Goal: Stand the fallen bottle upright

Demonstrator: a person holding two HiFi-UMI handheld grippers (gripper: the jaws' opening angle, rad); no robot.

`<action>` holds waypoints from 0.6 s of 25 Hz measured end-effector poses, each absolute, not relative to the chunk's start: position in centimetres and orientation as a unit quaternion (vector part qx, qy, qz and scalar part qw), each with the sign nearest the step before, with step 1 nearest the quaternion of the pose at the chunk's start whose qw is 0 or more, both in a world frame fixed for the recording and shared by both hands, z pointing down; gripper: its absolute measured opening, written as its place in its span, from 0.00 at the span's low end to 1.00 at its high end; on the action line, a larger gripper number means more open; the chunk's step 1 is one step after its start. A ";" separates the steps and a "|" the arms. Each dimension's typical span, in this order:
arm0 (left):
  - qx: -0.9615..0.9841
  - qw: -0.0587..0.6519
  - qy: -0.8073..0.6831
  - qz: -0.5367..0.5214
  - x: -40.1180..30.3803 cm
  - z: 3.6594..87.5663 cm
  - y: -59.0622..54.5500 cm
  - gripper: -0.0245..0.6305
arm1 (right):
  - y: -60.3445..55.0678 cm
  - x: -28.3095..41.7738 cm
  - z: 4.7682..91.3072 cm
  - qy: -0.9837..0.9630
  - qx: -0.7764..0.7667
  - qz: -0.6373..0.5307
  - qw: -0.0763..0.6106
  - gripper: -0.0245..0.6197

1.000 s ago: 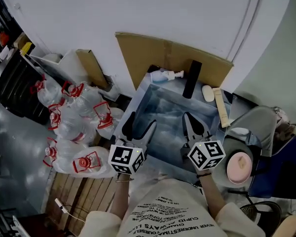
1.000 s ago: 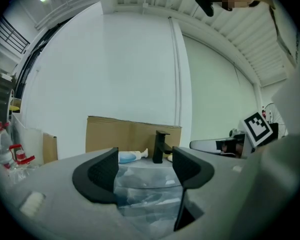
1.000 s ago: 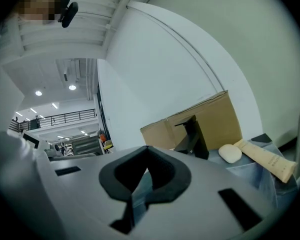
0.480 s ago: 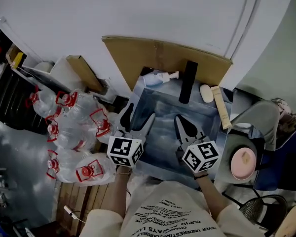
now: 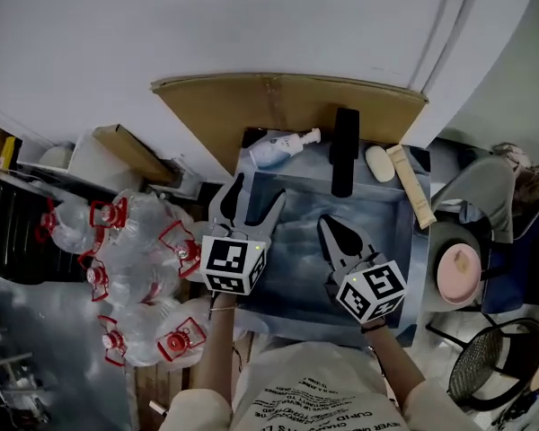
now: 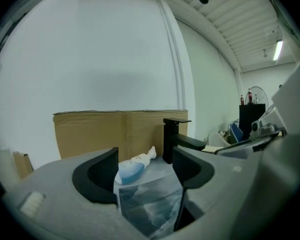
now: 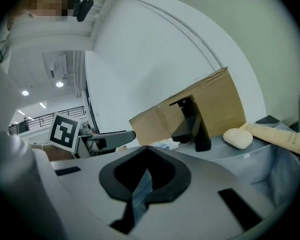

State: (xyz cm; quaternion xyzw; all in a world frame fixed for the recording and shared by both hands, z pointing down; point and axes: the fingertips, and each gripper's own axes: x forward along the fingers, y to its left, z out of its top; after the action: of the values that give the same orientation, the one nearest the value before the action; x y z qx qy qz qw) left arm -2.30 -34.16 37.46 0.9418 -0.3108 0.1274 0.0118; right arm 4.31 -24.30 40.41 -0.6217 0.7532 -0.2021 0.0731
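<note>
The fallen bottle (image 5: 274, 151), white with a blue base and a pump top, lies on its side on the back left corner of the sink (image 5: 377, 218). In the left gripper view the bottle (image 6: 134, 165) shows lying between and beyond the jaws. My left gripper (image 5: 256, 196) is open and empty over the sink's left side, a short way in front of the bottle. My right gripper (image 5: 331, 229) is shut on nothing over the middle of the basin; its tips (image 7: 146, 149) meet.
A black faucet (image 5: 345, 151) stands at the back of the sink beside the bottle, with a soap bar (image 5: 378, 162) and a tan tube (image 5: 411, 185) to its right. Cardboard (image 5: 287, 106) leans on the wall behind. Several water jugs (image 5: 135, 259) crowd the floor at left; a pink bowl (image 5: 458, 272) sits at right.
Both grippers have moved forward over the sink, and the left one is nearer the bottle. Their jaws have not changed. The bottle still lies where it was.
</note>
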 end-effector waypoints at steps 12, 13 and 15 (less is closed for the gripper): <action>0.953 -0.066 -0.210 0.209 2.9 40.1 -40.0 0.53 | -27.0 3.9 42.9 0.712 -0.665 -0.213 0.074 0.05; 0.952 -0.070 -0.198 0.220 3.3 40.5 -40.3 0.53 | -27.0 3.9 43.2 0.708 -0.668 -0.215 0.075 0.05; 0.950 -0.082 -0.174 0.246 4.2 41.4 -40.6 0.54 | -27.0 3.8 43.7 0.702 -0.673 -0.222 0.077 0.05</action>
State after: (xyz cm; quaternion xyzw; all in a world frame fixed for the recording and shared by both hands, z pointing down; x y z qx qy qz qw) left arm 4.18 -40.65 41.37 0.9500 -0.1739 0.2459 -0.0822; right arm 3.84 -26.97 43.71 -0.6727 0.7018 -0.2216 0.0767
